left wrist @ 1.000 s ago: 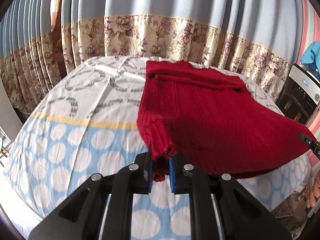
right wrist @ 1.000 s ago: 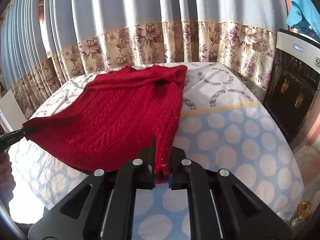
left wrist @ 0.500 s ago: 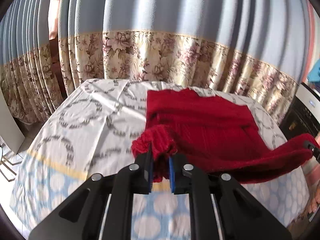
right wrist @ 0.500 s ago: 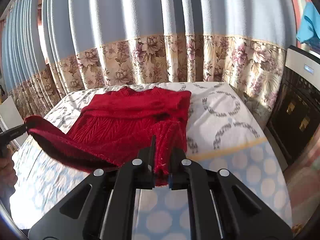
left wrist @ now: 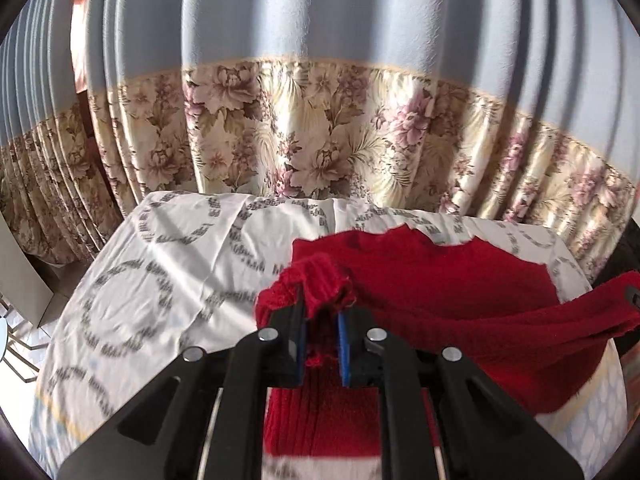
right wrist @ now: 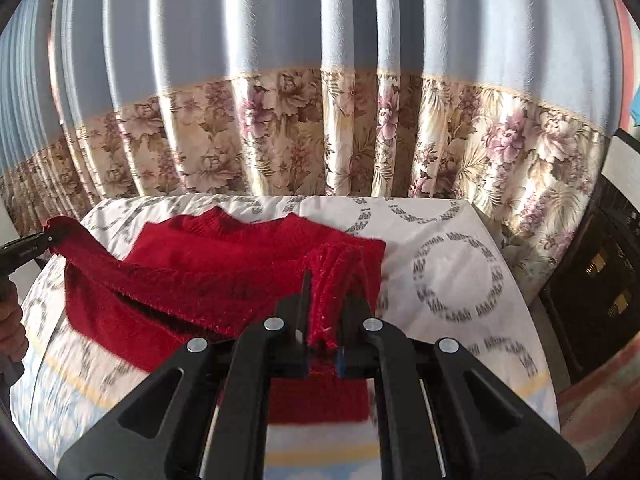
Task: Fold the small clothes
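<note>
I carry the hem of the red sweater (left wrist: 460, 280) up and over toward its collar, both sets of fingers clamped on the knit. A second ago the sweater lay spread flat across the tabletop (left wrist: 160, 264), with my left gripper (left wrist: 322, 344) and right gripper (right wrist: 324, 336) pinching its near corners low over the blue dotted part of the cloth; now both corners ride high above the sweater's upper half, and the hem hangs between them as a sagging band. In the left view the ribbed corner bunches over the blue pads, gripped tight; in the right view the other corner stands folded between the fingers the same way. The collar end lies on the white ringed part of the cloth, close to the floral curtain (left wrist: 320, 140) behind it. My left gripper shows at the far left of the right view, level with the right one. I judge the bottom-to-top fold about halfway through: the hem is lifted and travelling, not yet laid down. The slack in the middle could wrinkle the fold unless I draw the corners apart before lowering them onto the shoulders.
</note>
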Demonstrator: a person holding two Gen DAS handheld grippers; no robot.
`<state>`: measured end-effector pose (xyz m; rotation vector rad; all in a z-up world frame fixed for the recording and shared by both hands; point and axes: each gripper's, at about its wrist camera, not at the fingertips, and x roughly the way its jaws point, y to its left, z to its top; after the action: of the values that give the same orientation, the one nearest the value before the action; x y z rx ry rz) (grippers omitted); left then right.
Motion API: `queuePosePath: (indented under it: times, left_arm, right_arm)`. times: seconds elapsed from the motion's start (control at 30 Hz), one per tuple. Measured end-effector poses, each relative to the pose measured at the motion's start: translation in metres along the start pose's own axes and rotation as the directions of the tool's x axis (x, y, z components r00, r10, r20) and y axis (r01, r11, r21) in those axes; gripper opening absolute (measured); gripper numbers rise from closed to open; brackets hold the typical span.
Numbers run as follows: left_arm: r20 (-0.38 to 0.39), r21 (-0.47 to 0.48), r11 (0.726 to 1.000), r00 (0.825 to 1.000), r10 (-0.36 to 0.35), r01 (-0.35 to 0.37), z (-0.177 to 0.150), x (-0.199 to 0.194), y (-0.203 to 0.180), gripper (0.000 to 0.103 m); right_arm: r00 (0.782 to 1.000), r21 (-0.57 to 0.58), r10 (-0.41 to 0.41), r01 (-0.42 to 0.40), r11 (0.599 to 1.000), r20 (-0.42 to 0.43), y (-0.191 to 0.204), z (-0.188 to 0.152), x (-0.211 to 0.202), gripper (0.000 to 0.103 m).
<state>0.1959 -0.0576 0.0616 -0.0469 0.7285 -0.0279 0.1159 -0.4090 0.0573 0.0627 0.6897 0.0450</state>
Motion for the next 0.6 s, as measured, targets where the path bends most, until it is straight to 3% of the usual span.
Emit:
queuePosePath:
  times: [0.27,0.4,0.6]
  left_arm:
    - [-0.086,0.0,0.997,0.994,0.072,-0.072,0.034,0.105,-0.008,0.012]
    - [-0.097,-0.007,0.996,0.991,0.088,-0.089,0.043,0.136,-0.015,0.012]
    - [-0.149,-0.009,0.994,0.983,0.109,-0.111,0.055,0.187,-0.022,0.014]
  right_arm:
    - [0.996,0.04,-0.001,0.005,0.999,-0.093,-0.01,0.031,0.109,0.008]
    - [0.99,0.113,0.012,0.004,0.994,-0.138,-0.024,0.036,0.156,0.008]
    - [0.982,0.151,0.001,0.028,0.988,-0.187,-0.032,0.04,0.199,0.008]
